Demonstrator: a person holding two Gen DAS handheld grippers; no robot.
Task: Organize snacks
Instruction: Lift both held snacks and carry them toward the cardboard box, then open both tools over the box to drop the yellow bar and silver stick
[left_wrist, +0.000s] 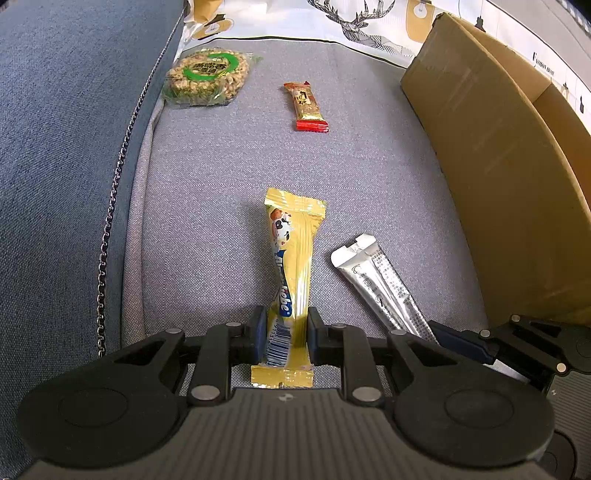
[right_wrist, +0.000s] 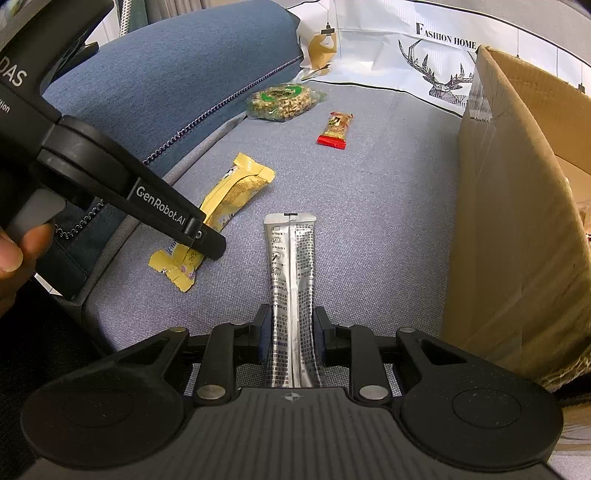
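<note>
The yellow snack bar (left_wrist: 291, 280) lies on the grey seat cushion (left_wrist: 207, 177) with its long axis running straight away from the left gripper (left_wrist: 286, 338), barcode end nearest the camera and crimped far end pointing toward the back of the seat. The left gripper's two pads are closed against the bar's sides near that barcode end, gripping it.

The silver sachet (right_wrist: 293, 295) lies just beside the yellow bar, to its right, long axis likewise running away from the right gripper (right_wrist: 293, 341); its notched top end points toward the rear. The right gripper's pads press on both long edges at the near end — closed on it. In the left wrist view the sachet angles slightly leftward at its far end.

Farther back, well apart from both, a red-and-gold bar (left_wrist: 308, 107) lies lengthwise, red crimp toward the cameras. A round clear-wrapped nut cake with a green label (left_wrist: 207, 77) rests at the rear left, against the blue cushion (left_wrist: 66, 147) with its zipper seam.

An open cardboard box (right_wrist: 517, 221) stands on the right side of the seat. Its contents are largely hidden by the near wall — something patterned shows at the rim, not identifiable. A printed white cloth with a deer design (right_wrist: 439, 70) lies behind.
</note>
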